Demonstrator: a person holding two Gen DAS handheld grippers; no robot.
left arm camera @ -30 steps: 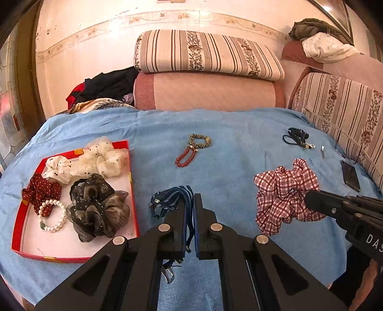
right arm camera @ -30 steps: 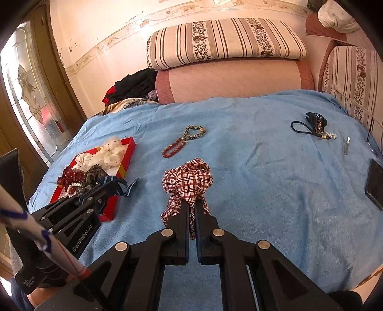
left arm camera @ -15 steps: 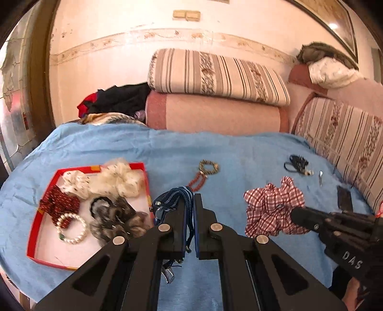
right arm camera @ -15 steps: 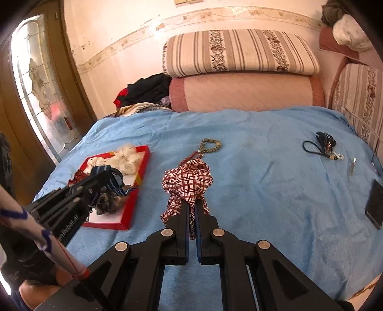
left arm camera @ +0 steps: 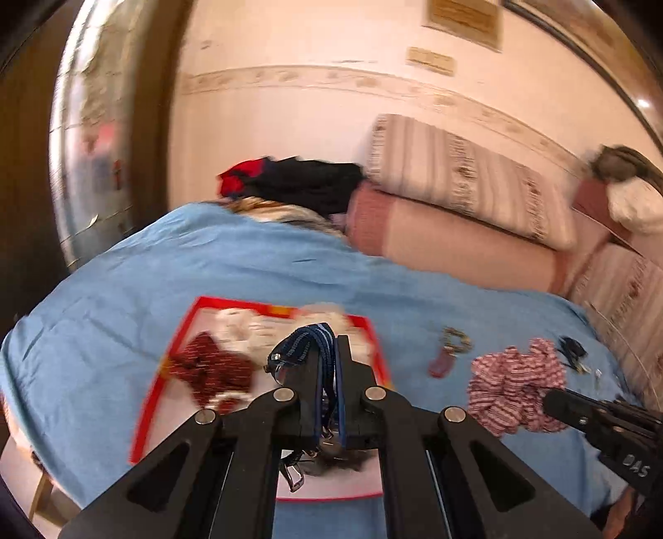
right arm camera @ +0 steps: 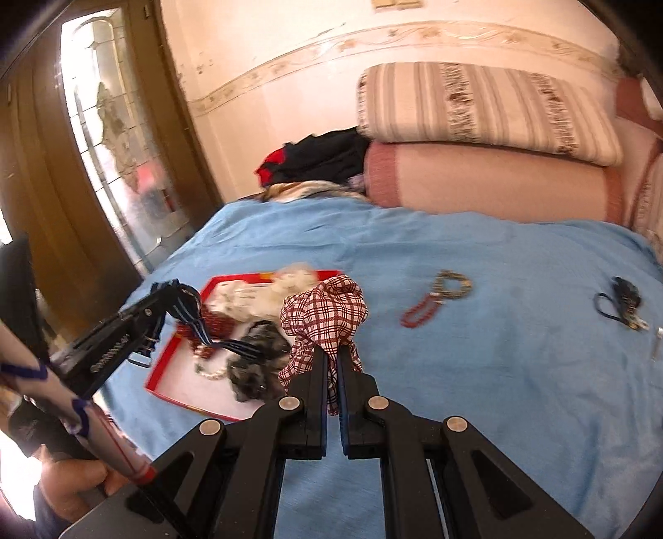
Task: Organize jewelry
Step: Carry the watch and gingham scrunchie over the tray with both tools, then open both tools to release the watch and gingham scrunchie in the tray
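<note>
Right wrist view: both grippers nearing the red tray (right arm camera: 165, 387), left gripper (right arm camera: 176, 296) clamping a blue strap (right arm camera: 232, 346), right gripper (right arm camera: 331, 365) pinching a plaid scrunchie (right arm camera: 325, 315); dangling ends are risking snagging items already inside

This is a lived-in room of a home, a bedroom or sitting room. A bed under a blue cover (right arm camera: 476, 257) fills the middle. At its far end a striped cushion (right arm camera: 485, 108) lies on a pink bolster (right arm camera: 489, 182), with a heap of dark and red clothes (right arm camera: 319, 157) to their left. The wall behind carries a patterned border (right arm camera: 414, 37). On the left stands a brown wooden door with a frosted glass panel (right arm camera: 107, 137).
</note>
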